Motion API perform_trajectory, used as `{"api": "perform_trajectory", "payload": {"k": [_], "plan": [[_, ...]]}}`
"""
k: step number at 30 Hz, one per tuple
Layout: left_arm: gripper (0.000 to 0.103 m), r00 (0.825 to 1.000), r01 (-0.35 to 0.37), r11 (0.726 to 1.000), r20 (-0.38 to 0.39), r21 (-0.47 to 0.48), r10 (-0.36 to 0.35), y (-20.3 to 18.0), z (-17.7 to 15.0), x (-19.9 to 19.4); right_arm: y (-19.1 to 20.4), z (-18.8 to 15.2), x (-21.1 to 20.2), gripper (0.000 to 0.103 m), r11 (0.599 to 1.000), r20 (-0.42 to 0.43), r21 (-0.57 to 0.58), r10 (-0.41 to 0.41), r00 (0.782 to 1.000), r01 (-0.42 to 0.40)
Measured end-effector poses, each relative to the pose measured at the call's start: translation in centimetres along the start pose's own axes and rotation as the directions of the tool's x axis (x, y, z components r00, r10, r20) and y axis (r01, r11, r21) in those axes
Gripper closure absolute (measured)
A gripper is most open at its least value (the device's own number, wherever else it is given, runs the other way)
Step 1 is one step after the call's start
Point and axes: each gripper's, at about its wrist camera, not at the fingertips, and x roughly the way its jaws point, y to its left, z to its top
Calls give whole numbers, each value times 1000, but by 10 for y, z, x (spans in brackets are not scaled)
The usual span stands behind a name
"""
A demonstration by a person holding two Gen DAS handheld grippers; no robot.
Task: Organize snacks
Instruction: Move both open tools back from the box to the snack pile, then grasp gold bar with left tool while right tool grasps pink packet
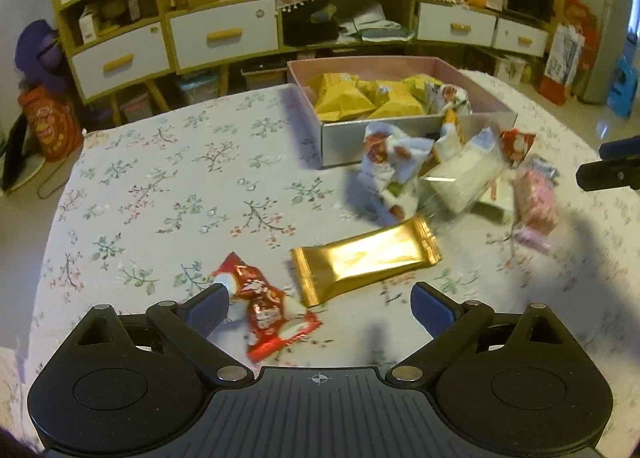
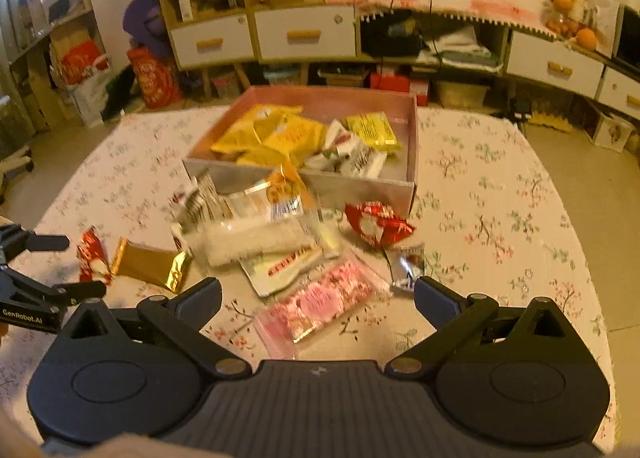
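So the pink snack packet (image 2: 320,308) is the one that matters for the right side; it lies flat on the floral tablecloth (image 2: 500,217) right between the two fingers and just ahead of them, long axis running diagonally from near the left finger up toward the right one, so a straight pinch would catch it across a slant rather than square; right gripper (image 2: 318,294) is spread as wide as it goes with nothing pressed between the pads. Over on the other side the gold foil bar (image 1: 366,260) sits just ahead of the left gripper (image 1: 320,298), a bit toward its right finger, long axis also tilted, upper end to the right; the red wrapped candy (image 1: 266,308) is touching or nearly touching the left finger (image 1: 210,308), partly behind it; that gripper is spread wide too, holding nothing. Rest of the loose pile lies beyond both, up against the pink box (image 2: 412,145) already half full of yellow packets (image 2: 276,133); my guess is each hand takes whatever is nearest, pink for the right, gold or red for the left.
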Motion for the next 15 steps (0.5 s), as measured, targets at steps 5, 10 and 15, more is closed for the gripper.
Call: {"api": "perform_trajectory", "payload": {"k": [5, 10, 15], "plan": [[5, 1000, 17, 998, 12, 63, -18, -4, 0, 11, 3, -3, 12, 1, 1000, -48, -1, -3, 999, 3], [6, 998, 55, 976, 23, 210, -61, -26, 7, 21, 2, -2, 24, 1, 999, -95, 51, -5, 995, 10], [9, 998, 64, 942, -5, 330, -66, -46, 13, 38, -1, 2, 36, 3, 993, -125, 117, -15, 992, 30]]}}
